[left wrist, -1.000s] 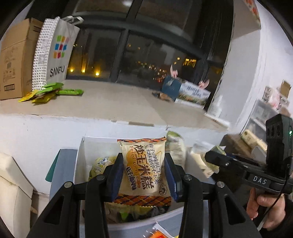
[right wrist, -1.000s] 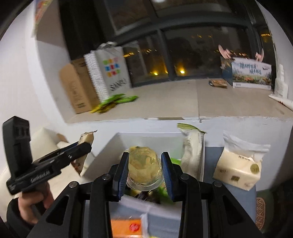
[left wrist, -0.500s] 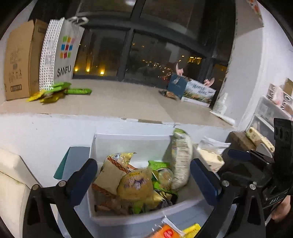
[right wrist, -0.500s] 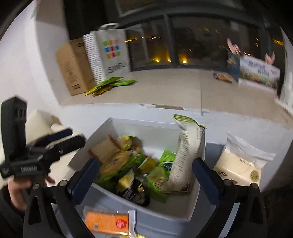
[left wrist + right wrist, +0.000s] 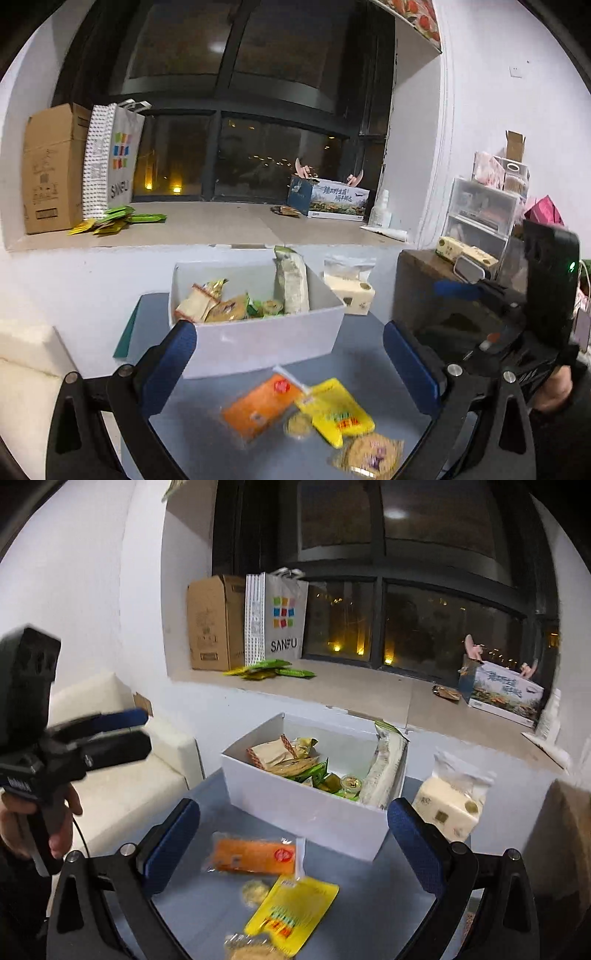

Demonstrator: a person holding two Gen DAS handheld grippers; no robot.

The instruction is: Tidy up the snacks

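Both the left gripper (image 5: 290,363) and the right gripper (image 5: 291,836) are hanging with jaws spread wide and nothing between them above the grey tabletop (image 5: 354,897). A white box (image 5: 306,806) is sitting toward the tabletop's far edge, holding several snack packets (one tall packet is leaning against its right wall). An orange packet (image 5: 253,856), a yellow packet (image 5: 293,912) and small round snacks are lying loose near the tabletop's front edge.

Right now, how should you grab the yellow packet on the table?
Take the yellow packet across its narrow width near the middle, coming straight down from above. It lies flat on the grey table, so only its long side edges offer a pinch. Its top corner sits close to the orange packet, so keep clear of that end.
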